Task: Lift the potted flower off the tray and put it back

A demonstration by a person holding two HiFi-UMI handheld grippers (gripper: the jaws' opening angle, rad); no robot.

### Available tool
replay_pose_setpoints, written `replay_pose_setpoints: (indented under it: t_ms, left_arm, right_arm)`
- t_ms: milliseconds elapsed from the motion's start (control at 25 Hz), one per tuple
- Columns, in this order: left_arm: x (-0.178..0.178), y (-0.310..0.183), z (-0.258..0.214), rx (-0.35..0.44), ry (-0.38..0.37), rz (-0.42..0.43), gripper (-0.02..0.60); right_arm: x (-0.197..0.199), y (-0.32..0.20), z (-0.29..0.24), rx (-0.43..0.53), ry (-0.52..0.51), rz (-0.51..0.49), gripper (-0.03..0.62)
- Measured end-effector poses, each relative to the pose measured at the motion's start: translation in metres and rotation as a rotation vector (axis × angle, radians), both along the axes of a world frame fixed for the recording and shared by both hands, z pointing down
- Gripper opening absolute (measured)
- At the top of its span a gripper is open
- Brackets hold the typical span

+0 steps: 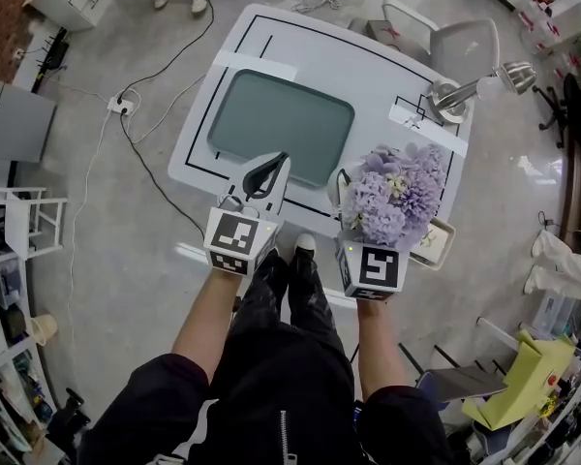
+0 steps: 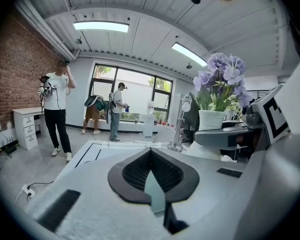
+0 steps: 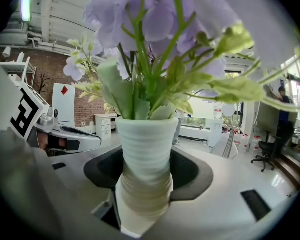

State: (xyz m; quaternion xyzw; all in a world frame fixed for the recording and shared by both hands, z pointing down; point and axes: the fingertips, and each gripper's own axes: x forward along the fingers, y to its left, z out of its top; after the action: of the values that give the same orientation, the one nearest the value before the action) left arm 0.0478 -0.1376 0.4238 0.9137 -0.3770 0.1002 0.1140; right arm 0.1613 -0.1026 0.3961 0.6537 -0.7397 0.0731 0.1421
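Note:
The potted flower (image 1: 397, 192) has purple blooms and green leaves in a white ribbed pot (image 3: 144, 149). My right gripper (image 3: 147, 176) is shut on the pot's lower body and holds it upright in the air, over the white table's (image 1: 368, 76) front right part. The dark green tray (image 1: 281, 114) lies on the table to the left of the flower, with nothing on it. My left gripper (image 1: 269, 168) hovers at the tray's near edge, jaws shut with nothing between them. In the left gripper view the held flower (image 2: 221, 84) is at the right.
A small white square dish (image 1: 436, 243) sits at the table's front right corner, partly behind the blooms. A silver desk lamp (image 1: 470, 88) stands at the back right, with a grey chair (image 1: 445, 37) beyond. People (image 2: 56, 109) stand across the room. Cables (image 1: 126, 105) lie on the floor at left.

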Motion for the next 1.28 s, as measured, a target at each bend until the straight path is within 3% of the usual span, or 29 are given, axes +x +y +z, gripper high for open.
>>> replay_pose_setpoints:
  t_ms: [680,1280]
  left_arm:
    - [-0.015,-0.002,0.005,-0.011,-0.007,-0.024,0.005]
    - [-0.067,-0.023,0.022,-0.043,-0.033,-0.136,0.005]
  right_arm:
    - [-0.014,-0.01,0.005,-0.004,0.0,-0.037,0.259]
    - [-0.052,-0.057,0.026,-0.021,-0.003,-0.133,0.259]
